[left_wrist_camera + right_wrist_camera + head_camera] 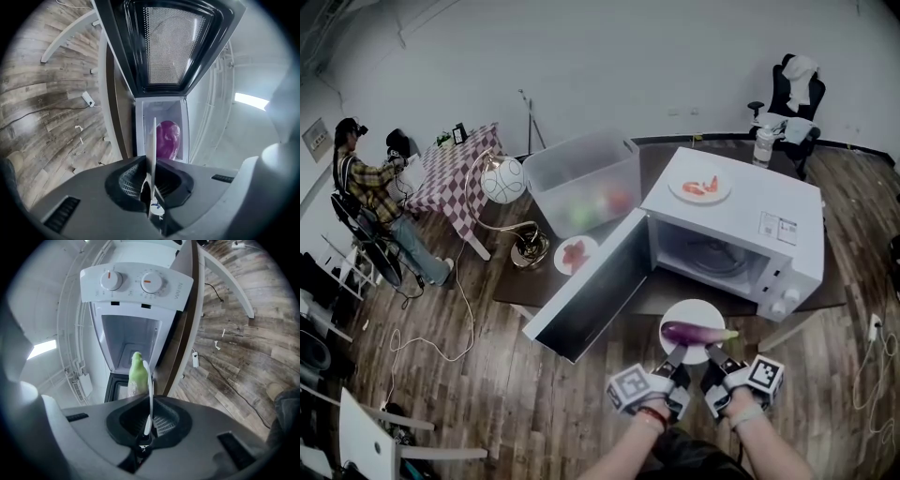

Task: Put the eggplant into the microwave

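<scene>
Two hand-held grippers, the left gripper (pixel 676 356) and the right gripper (pixel 713 360), clamp the near rim of one white plate (pixel 679 315) just in front of the microwave (pixel 769 202), each pair of jaws closed tight on the thin edge. One eggplant (pixel 692 333) lies across that plate, outside the oven and before its open cavity, with its purple body toward the left gripper and its green stem (pixel 136 369) toward the right. The microwave's single door (pixel 591 300) hangs wide open to its left, and two knobs (pixel 111 280) sit on its control panel. Three plates show in all: the held one, a second plate (pixel 676 191) on top of the microwave with orange-red food too small to name, and a third plate (pixel 562 263) on the dark table (pixel 520 286) left of the microwave, beside the door, with red pieces that are likewise unclear. One clear bin (pixel 581 173) stands left of the microwave; green and red shapes blur through its wall. One globe lamp (pixel 503 180) stands further left. From each gripper's camera the plate is a white sliver seen edge-on, and only one end of the eggplant clears the gripper body. Both forearms (pixel 619 450) are cut off by the head view's bottom edge. One person (pixel 366 183) sits far left of the microwave at a checked table (pixel 455 169).
</scene>
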Tool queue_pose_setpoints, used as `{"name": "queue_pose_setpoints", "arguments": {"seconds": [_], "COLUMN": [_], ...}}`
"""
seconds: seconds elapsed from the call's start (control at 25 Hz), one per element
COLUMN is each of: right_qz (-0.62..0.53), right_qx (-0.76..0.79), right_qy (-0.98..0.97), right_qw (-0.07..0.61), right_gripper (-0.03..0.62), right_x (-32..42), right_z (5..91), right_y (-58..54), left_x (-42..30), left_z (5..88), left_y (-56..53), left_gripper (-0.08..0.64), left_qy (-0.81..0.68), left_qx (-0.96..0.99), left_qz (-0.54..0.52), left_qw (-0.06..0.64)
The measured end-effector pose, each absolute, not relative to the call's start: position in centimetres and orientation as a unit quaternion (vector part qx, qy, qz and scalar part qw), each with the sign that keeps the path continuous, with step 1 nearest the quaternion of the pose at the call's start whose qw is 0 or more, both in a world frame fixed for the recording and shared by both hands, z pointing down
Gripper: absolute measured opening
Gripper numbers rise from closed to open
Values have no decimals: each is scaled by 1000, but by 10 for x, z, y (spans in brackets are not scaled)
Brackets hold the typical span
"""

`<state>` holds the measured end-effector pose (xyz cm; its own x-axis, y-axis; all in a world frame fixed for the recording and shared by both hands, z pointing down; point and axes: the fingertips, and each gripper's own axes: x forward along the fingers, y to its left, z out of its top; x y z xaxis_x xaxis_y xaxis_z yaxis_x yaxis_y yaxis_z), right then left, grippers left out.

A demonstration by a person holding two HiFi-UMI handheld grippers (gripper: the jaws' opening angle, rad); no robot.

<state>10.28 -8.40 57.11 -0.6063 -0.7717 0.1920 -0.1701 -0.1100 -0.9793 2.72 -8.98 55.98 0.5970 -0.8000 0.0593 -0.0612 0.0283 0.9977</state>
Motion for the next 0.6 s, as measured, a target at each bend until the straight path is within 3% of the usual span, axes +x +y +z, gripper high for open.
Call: {"name": "queue_pose_setpoints", "arguments": {"seconds": [0.6], "right_qz": [-646], "right_qx": [-376], "right_qy": [626], "right_qw": [223], "right_gripper": [8], "right_x": [121], "right_z": [575], "right_y": [-127], "left_x": [44], "left_z": [566], "left_y": [-132], "left_gripper": [20], "left_qy": [-349], "left_qx": [625], "left_qz": [-302], "left_qw": [630]}}
